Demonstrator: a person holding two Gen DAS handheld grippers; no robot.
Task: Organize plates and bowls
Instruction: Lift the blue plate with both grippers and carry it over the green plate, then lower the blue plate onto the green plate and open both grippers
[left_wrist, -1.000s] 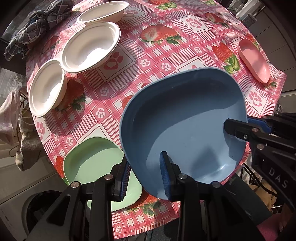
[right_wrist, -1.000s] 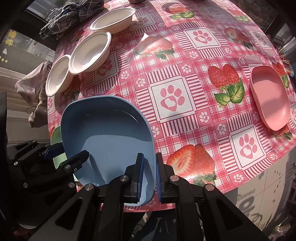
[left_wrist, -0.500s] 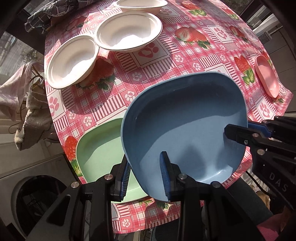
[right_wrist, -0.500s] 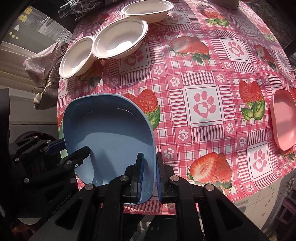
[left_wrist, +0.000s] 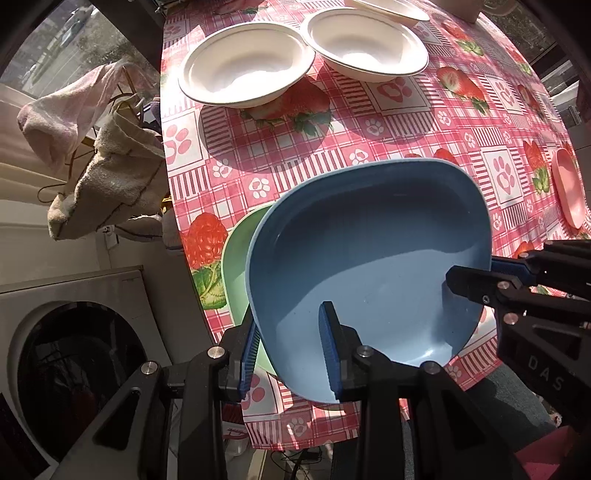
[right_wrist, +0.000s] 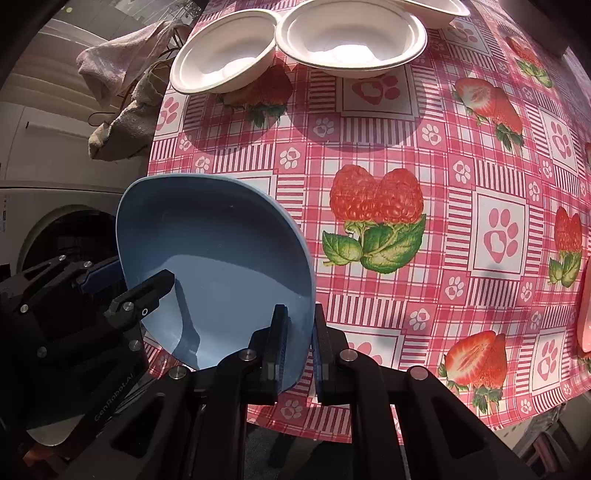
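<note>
A blue plate (left_wrist: 369, 254) hangs above the table, gripped at two rims. My left gripper (left_wrist: 290, 341) is shut on its near-left rim; my right gripper (right_wrist: 299, 334) is shut on its right rim and also shows at the right edge of the left wrist view (left_wrist: 476, 280). Beneath the blue plate (right_wrist: 218, 266) lies a green plate (left_wrist: 240, 258), mostly hidden by it, near the table's left corner. Two white bowls (left_wrist: 245, 62) (left_wrist: 367, 42) sit side by side at the far left. A pink plate (left_wrist: 570, 192) rests at the far right edge.
A third white bowl (left_wrist: 388, 7) is cut off at the top. The pink strawberry-and-paw tablecloth (right_wrist: 406, 155) covers the table. Rags (left_wrist: 99, 173) hang off the left side above a washing machine (left_wrist: 77, 354).
Both grippers have carried the blue plate leftward along the table's near edge, so it now covers most of the green plate. The white bowls appear nearer.
</note>
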